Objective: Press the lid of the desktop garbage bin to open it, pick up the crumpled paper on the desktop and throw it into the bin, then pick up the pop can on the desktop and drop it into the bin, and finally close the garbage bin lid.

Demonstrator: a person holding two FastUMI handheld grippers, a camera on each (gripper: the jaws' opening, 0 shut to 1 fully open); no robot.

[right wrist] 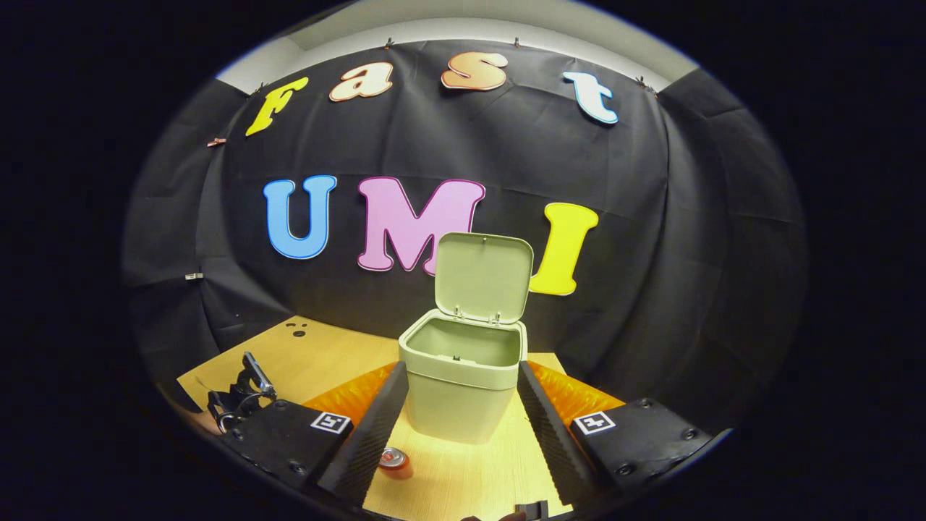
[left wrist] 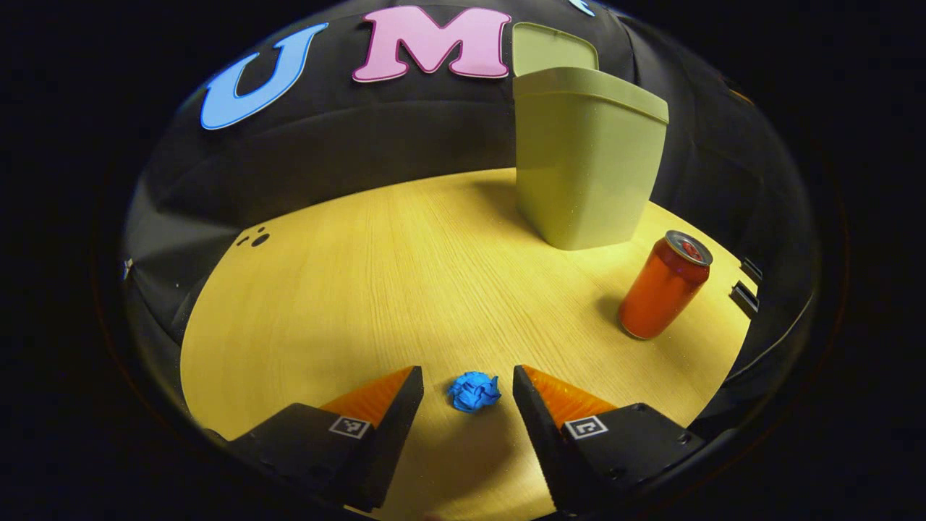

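Left gripper view: the left gripper (left wrist: pixel 468 391) sits low over the wooden tabletop (left wrist: pixel 376 275), fingers spread wide, with the blue crumpled paper (left wrist: pixel 474 391) lying on the table between the two fingertips; neither finger touches it. Farther off, toward the right, stands the green garbage bin (left wrist: pixel 587 163), upright, its lid (left wrist: pixel 553 48) raised behind the rim. The red pop can (left wrist: pixel 664 285) stands upright on the table near the bin, on its right and closer to the camera, apart from it. A few small dark holes (left wrist: pixel 254 238) mark the tabletop at far left. Right gripper view: the right gripper (right wrist: pixel 463 394) is held higher, fingers wide apart, gripping nothing. The bin (right wrist: pixel 463 383) shows between the fingers but farther off, lid (right wrist: pixel 483 276) tilted up and back on its hinge, interior open to view. The can's top (right wrist: pixel 394 459) shows low between the fingers, nearer than the bin. At lower left, part of the other gripper's body (right wrist: pixel 239 394) shows above the table.
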